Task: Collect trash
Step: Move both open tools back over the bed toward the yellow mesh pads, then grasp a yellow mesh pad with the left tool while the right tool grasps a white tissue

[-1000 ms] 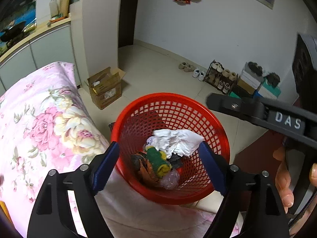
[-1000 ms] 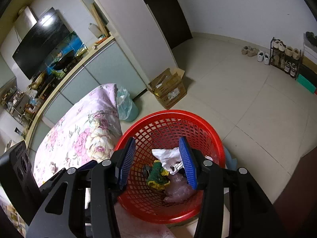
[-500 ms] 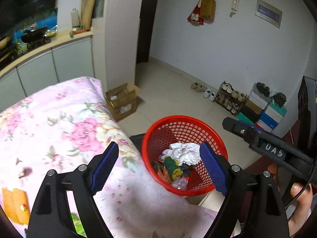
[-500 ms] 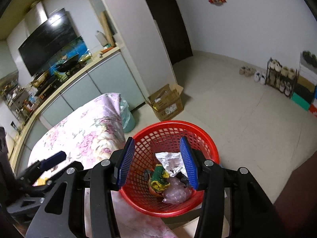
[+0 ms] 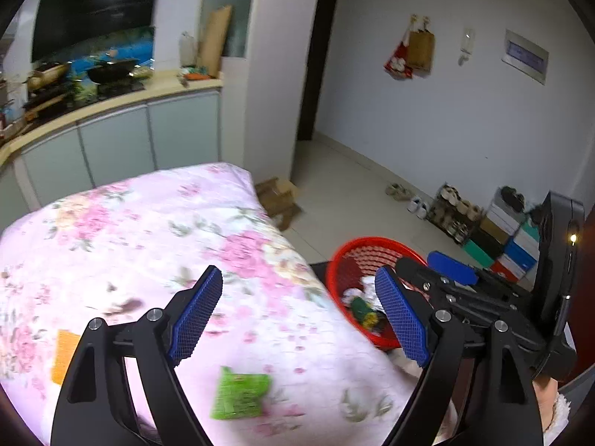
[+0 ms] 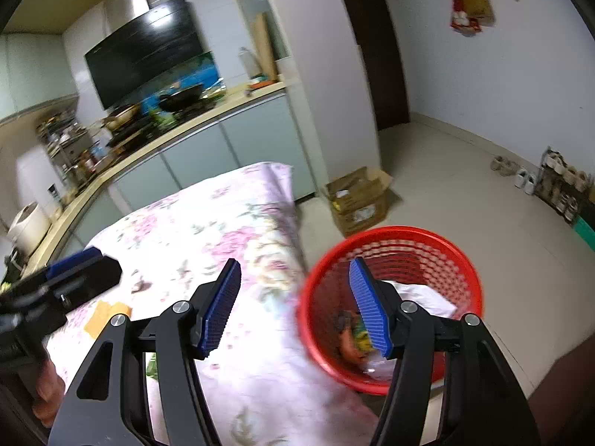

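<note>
A red mesh basket (image 5: 362, 251) (image 6: 401, 234) stands on the floor beside the table and holds white paper, a green-yellow scrap and other trash. On the pink floral tablecloth (image 5: 156, 230) (image 6: 208, 230) lie a green wrapper (image 5: 240, 394) and an orange scrap (image 5: 65, 353) (image 6: 106, 317). My left gripper (image 5: 297, 316) hangs open over the cloth with nothing between its pads. My right gripper (image 6: 295, 303) is over the table edge and the basket rim; its jaws are opening and hold nothing. In the left wrist view the right gripper (image 5: 438, 277) shows over the basket.
A cardboard box (image 6: 359, 195) sits on the floor past the table corner. A shoe rack (image 5: 455, 212) and stacked boxes (image 5: 505, 238) line the far wall. A kitchen counter (image 5: 111, 104) with cookware runs behind the table. A hand (image 6: 44, 390) shows at the lower left of the right wrist view.
Both grippers pulled back and up from over the basket toward the table. The basket shrank and shifted right; the cloth with its wrappers came into view. The right gripper's jaws widened.
</note>
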A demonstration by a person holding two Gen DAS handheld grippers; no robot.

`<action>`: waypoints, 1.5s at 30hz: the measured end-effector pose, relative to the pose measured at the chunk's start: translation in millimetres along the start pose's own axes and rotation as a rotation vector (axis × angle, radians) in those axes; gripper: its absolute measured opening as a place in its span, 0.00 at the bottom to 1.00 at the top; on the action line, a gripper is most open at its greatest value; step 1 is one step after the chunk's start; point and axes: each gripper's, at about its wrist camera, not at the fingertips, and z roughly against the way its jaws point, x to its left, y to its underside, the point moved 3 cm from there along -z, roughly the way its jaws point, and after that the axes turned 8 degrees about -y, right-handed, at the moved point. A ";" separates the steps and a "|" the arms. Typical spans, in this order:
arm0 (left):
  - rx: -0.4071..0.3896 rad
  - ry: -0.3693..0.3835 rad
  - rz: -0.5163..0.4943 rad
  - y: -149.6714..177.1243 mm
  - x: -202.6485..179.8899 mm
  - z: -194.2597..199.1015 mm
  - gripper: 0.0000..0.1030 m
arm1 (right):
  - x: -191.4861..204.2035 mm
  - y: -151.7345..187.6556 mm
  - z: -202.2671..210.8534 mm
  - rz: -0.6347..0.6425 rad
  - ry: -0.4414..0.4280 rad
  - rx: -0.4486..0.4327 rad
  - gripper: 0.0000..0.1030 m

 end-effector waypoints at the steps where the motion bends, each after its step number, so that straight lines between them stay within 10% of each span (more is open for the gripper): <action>1: -0.010 -0.017 0.005 -1.6 9.4 4.6 0.79 | 7.5 -0.2 -2.1 0.012 -0.012 0.004 0.57; 20: 0.016 -0.347 0.240 36.0 219.6 25.6 0.79 | 73.0 0.8 -38.2 0.122 -0.077 0.076 0.58; 40: 0.170 -0.325 0.296 118.4 262.2 -38.6 0.78 | 144.2 0.9 -97.3 0.278 -0.128 0.169 0.58; 45: 0.200 -0.294 0.295 128.1 257.5 -47.5 0.64 | 166.9 3.0 -124.8 0.293 -0.172 0.222 0.58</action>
